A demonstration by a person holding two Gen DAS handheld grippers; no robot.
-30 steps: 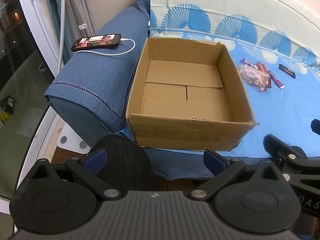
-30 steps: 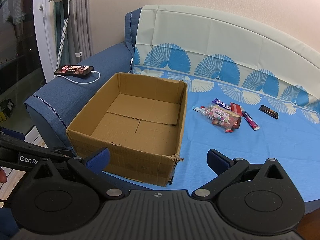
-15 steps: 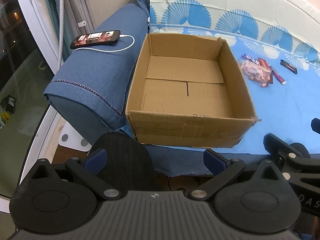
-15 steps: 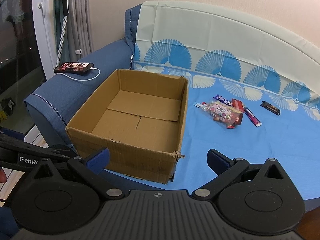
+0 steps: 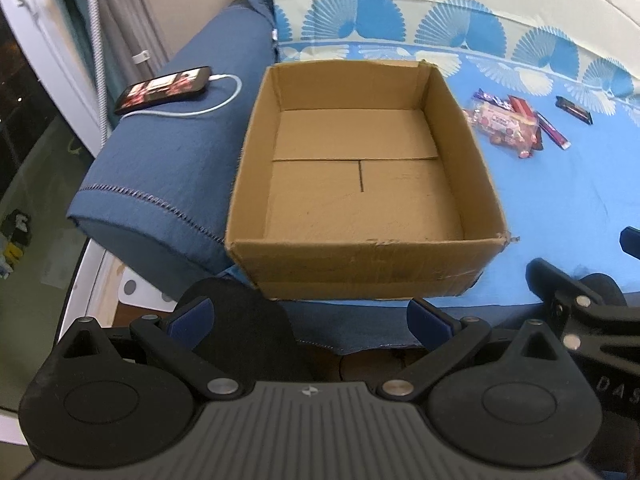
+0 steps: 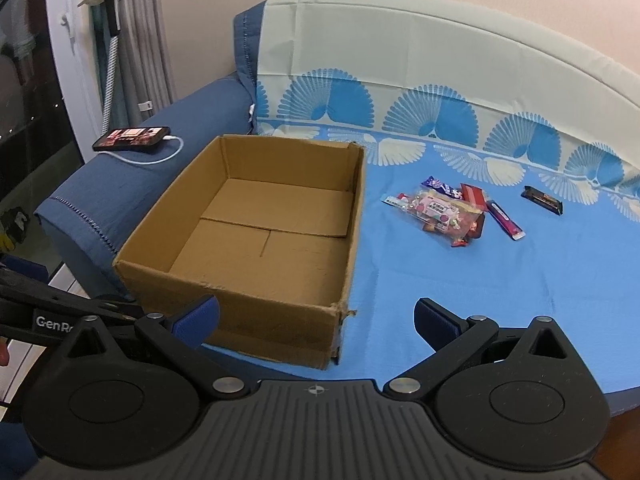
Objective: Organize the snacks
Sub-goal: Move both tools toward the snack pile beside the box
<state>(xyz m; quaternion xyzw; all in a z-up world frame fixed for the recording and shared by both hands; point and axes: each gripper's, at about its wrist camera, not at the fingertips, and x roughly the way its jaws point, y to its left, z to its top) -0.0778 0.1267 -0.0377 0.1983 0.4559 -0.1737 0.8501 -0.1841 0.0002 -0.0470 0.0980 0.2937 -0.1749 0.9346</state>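
An empty cardboard box (image 5: 360,264) (image 6: 244,312) stands on the blue sheet beside the sofa arm. To its right lies a small pile of snacks: a clear candy bag (image 6: 444,212) (image 5: 504,122), a purple bar (image 6: 506,220), a red packet (image 6: 472,194) and, farther right, a dark bar (image 6: 542,200) (image 5: 573,110). My left gripper (image 5: 308,314) is open, low in front of the box's near wall. In front of the box's right corner my right gripper (image 6: 316,316) is open too. Both hold nothing.
A phone (image 5: 164,90) (image 6: 132,138) on a white charging cable lies on the blue sofa arm (image 5: 160,168) left of the box. The patterned sheet (image 6: 480,280) covers the seat and backrest. A window frame and curtain stand at far left.
Both grippers have risen and come a little closer, so the box and snacks sit lower in each view. Nothing was gripped or moved.
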